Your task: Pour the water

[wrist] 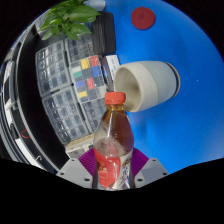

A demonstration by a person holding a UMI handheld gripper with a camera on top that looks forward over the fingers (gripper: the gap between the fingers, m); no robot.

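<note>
Claw [112, 172] clamped on bottle [112, 150]: both purple pads [88, 160] press its lower body, one each side, no gap visible. Bottle carried off the desk, sitting between the fingers and rising up through the view.

Bottle: clear plastic, red label, red cap [116, 99] on top. Liquid level unreadable. Long axis runs from the claw up toward the cup, close to upright, slight lean to the right at the neck. Cap end points at the cup.

Cup [146, 84]: cream, just beyond the cap, apparently on its side on the blue desk [190, 130], mouth facing left toward the keyboard. Cup bottom points right. Cap looks near the cup's lower rim; touching or not, can't tell.

Left of cup: white keyboard [60, 85] with colour checker card [90, 75] on it. Beyond keyboard, further from cup: green plant [68, 18]. Beyond cup, well apart: red disc [143, 17] on the desk.

Step in hand, judged: bringing bottle to cup before pour. To do it well:
- cap looks still on, needs off before any water comes
- cup looks tipped, so mouth must face up first or water runs onto desk
- keep grip low and firm, bottle is top-heavy
- tilt slowly, neck over cup mouth, away from keyboard
</note>
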